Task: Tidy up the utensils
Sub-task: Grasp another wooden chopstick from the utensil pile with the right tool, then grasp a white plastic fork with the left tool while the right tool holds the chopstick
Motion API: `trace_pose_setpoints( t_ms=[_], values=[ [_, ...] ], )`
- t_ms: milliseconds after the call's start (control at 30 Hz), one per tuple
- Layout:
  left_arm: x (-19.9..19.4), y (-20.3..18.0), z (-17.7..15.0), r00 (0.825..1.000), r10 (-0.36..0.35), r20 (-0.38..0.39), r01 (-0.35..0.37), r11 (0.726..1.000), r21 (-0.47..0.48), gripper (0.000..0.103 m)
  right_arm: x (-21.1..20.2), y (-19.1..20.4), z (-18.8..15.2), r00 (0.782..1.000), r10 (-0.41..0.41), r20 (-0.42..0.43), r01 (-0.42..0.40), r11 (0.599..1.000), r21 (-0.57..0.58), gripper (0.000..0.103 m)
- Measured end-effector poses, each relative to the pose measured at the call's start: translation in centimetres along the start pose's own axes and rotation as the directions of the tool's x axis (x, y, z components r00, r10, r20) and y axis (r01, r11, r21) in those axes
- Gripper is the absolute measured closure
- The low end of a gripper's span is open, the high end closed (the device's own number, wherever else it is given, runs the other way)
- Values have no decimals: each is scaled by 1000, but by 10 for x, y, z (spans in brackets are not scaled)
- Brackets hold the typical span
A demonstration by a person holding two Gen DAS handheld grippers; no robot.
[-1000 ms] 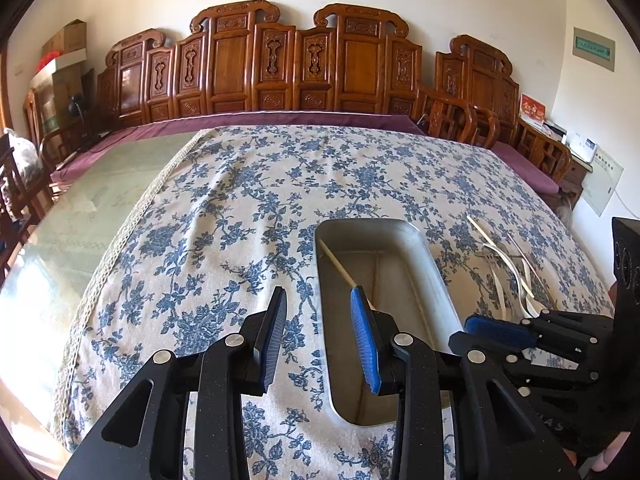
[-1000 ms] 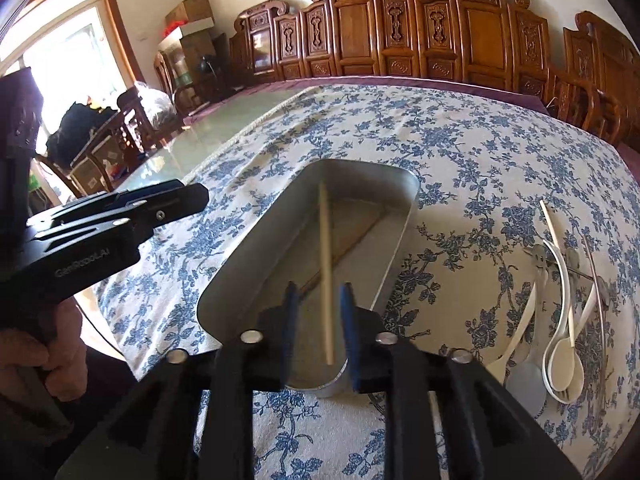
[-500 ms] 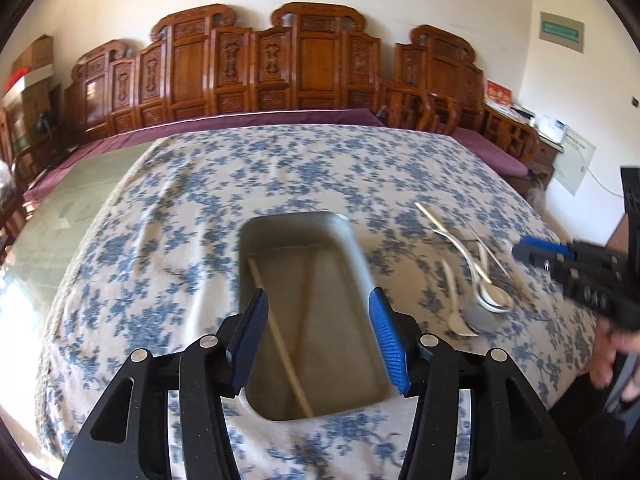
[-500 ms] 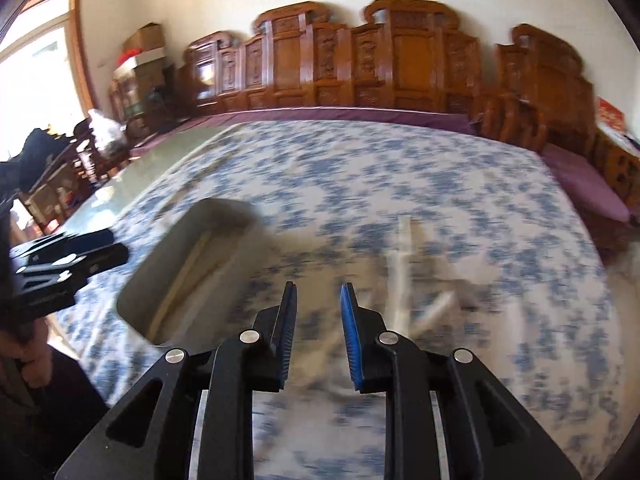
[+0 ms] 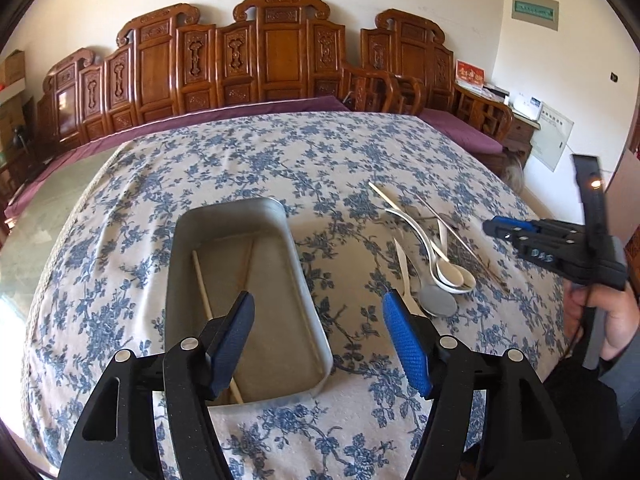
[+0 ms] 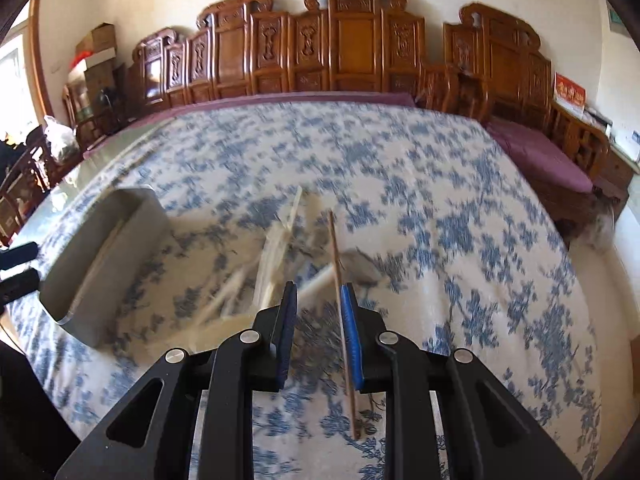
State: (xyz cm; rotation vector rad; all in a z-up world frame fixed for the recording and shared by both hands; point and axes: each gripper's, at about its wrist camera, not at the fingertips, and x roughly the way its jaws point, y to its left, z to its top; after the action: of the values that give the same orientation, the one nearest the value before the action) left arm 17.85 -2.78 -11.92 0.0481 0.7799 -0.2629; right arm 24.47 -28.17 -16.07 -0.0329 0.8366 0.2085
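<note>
A grey metal tray (image 5: 308, 304) on the floral tablecloth (image 5: 280, 160) holds two pale chopsticks (image 5: 202, 284); white spoons (image 5: 436, 256) lie beside it. The left gripper (image 5: 318, 334) is opening, empty; the right gripper (image 6: 318, 334) is slightly parted, empty. No writing legible.

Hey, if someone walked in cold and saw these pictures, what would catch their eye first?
Probably the blue floral tablecloth covering the whole table, with the metal tray sitting near its front edge and holding chopsticks. Right of the tray lies a pile of white spoons, and carved wooden chairs line the far wall.
</note>
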Motion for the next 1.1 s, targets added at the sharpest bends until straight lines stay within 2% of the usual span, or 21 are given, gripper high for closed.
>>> trace_pose_setpoints(
  t_ms=[200,367,533,800,1033,1100],
  values=[
    [4,-11,-1,1000,-4,-29,4,1000,23,39,33,-10,-9,995,13,-96,-11,1000,24,78],
    [7,-26,4,999,-1,-48,4,998,61,39,48,-12,-15,988,-11,-155,14,1000,16,79],
    [17,-38,11,997,-22,-75,27,997,73,39,46,-15,-17,987,4,-158,-1,1000,16,97],
    [43,-55,23,993,-36,-117,47,995,92,39,32,-23,-12,993,57,-107,-51,997,63,97],
    [78,-69,28,985,-56,-166,74,992,104,49,26,-26,-6,996,55,-66,-50,996,76,97],
    [90,-71,30,981,-60,-184,80,991,104,54,25,-26,-6,997,56,-59,-51,996,78,97]
  ],
)
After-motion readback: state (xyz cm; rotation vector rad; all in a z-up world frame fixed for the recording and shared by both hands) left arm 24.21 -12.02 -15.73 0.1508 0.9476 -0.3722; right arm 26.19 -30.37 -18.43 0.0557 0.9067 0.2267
